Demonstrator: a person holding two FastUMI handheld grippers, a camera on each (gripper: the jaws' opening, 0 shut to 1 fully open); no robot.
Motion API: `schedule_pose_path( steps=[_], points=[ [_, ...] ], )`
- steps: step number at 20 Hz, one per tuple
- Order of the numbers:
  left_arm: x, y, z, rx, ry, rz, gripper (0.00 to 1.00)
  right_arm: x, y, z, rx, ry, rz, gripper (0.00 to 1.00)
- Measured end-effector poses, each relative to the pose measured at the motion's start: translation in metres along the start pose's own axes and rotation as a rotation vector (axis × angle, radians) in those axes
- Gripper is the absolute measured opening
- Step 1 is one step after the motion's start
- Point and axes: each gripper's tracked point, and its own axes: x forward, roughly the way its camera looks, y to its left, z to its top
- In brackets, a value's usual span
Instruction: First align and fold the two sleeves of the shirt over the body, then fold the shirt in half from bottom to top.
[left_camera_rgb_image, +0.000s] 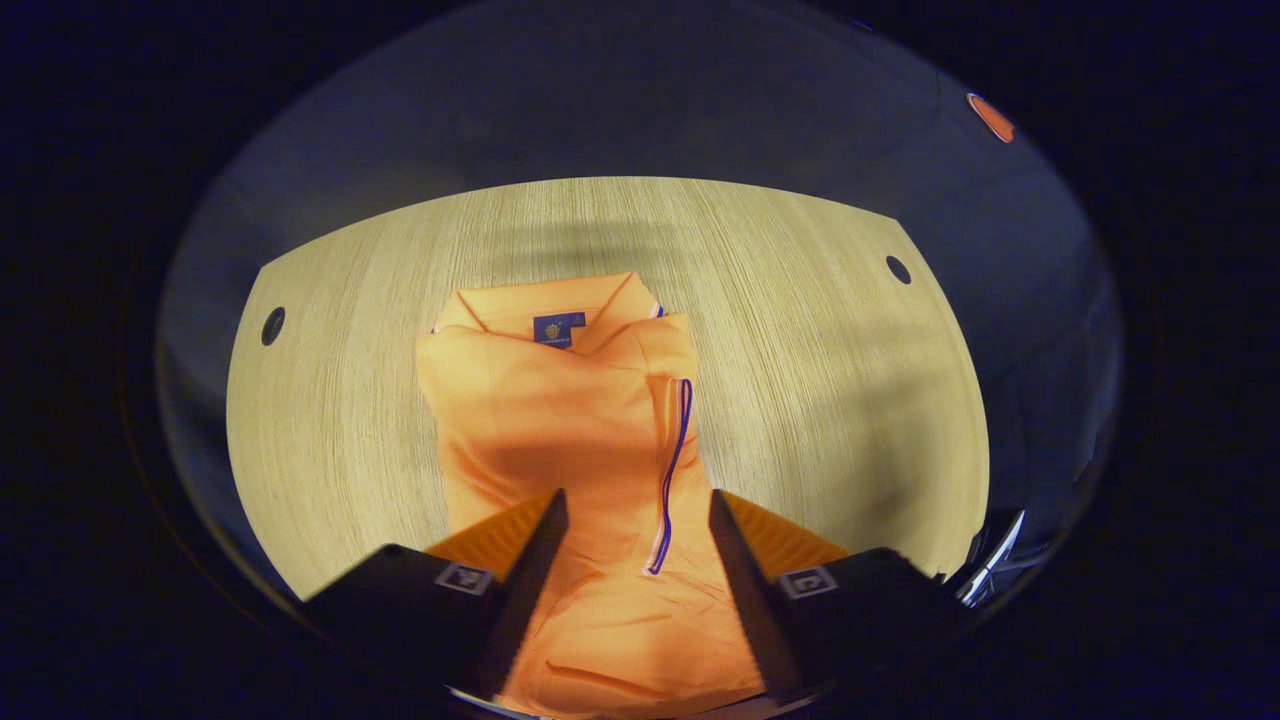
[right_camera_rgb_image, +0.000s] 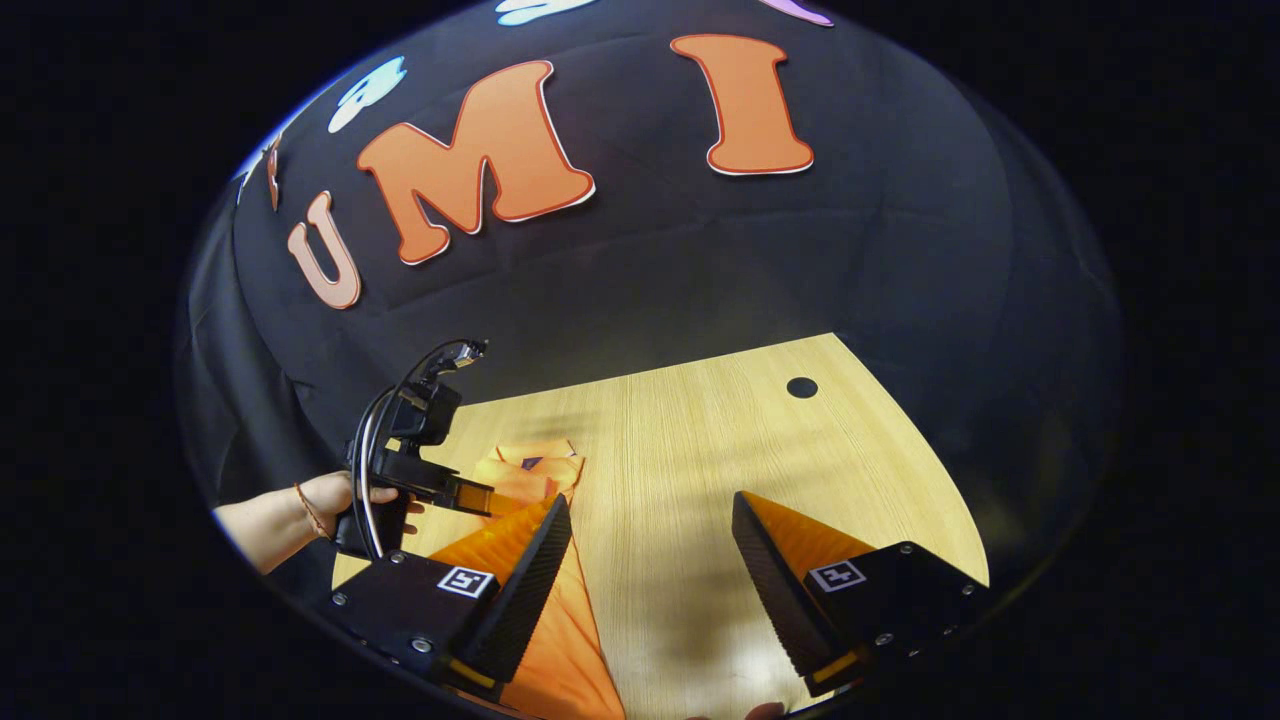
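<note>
Shirt (left_camera_rgb_image: 560, 420) w/ sleeves folded in, neck label (left_camera_rgb_image: 558, 328) unreadable (both tools (left_camera_rgb_image: 638, 505) (right_camera_rgb_image: 650, 510) spread wide) on table (left_camera_rgb_image: 820, 330).

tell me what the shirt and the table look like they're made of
Shirt: soft matte orange knit, probably cotton or a blend; it creases and drapes, with a sewn neck label.
Table: pale wood-look top, likely laminate; fine straight grain lines, smooth low sheen.

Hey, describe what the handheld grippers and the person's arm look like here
The right gripper has black blocky finger mounts with small square printed markers, screws and ridged wedge fingers. The left gripper is a black unit with looping cables and a plug on top. The hand holding it wears a thin wrist cord.
</note>
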Motion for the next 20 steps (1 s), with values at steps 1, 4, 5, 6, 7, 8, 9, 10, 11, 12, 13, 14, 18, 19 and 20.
schedule_pose_path(
  steps=[1,4,5,6,7,8,9,10,11,12,13,14,18,19,20],
  points=[
    [-0.011,0.002,-0.004,0.016,-0.017,0.011,0.85,0.001,0.002,-0.001,0.000,0.003,0.003,0.99],
    [-0.029,0.013,-0.004,0.077,-0.078,0.041,1.00,0.007,0.015,-0.006,-0.018,0.026,0.013,0.99],
    [-0.038,0.016,-0.009,0.081,-0.095,0.039,0.99,0.008,0.021,-0.010,-0.025,0.036,0.017,0.99],
    [-0.045,0.018,-0.017,0.073,-0.108,0.031,0.99,0.012,0.027,-0.013,-0.032,0.045,0.022,0.99],
    [-0.053,0.023,-0.026,0.055,-0.120,0.024,0.99,0.014,0.037,-0.017,-0.042,0.055,0.031,0.99],
    [-0.059,0.026,-0.038,0.042,-0.127,0.011,0.99,0.017,0.047,-0.024,-0.057,0.072,0.043,0.99],
    [-0.068,0.035,-0.052,0.028,-0.128,0.010,0.99,0.020,0.057,-0.032,-0.073,0.092,0.053,0.99],
    [-0.072,0.044,-0.066,0.012,-0.123,0.012,0.99,0.023,0.067,-0.041,-0.093,0.115,0.064,0.99],
    [-0.077,0.051,-0.084,-0.015,-0.108,0.007,0.99,0.027,0.077,-0.050,-0.113,0.137,0.071,0.99],
    [-0.082,0.058,-0.099,-0.035,-0.105,0.003,0.99,0.030,0.086,-0.059,-0.132,0.158,0.078,0.99],
    [-0.085,0.068,-0.113,-0.036,-0.107,0.015,0.99,0.033,0.095,-0.068,-0.147,0.180,0.085,0.99],
    [-0.088,0.083,-0.126,-0.028,-0.106,0.047,1.00,0.038,0.105,-0.079,-0.164,0.201,0.093,0.99],
    [-0.098,0.125,-0.175,-0.010,-0.105,0.147,1.00,0.052,0.127,-0.120,-0.227,0.288,0.104,0.99],
    [-0.101,0.127,-0.187,-0.025,-0.098,0.141,0.99,0.051,0.131,-0.127,-0.237,0.308,0.107,0.99],
    [-0.102,0.127,-0.199,-0.044,-0.089,0.129,0.99,0.052,0.133,-0.134,-0.249,0.325,0.107,0.99]
  ],
)
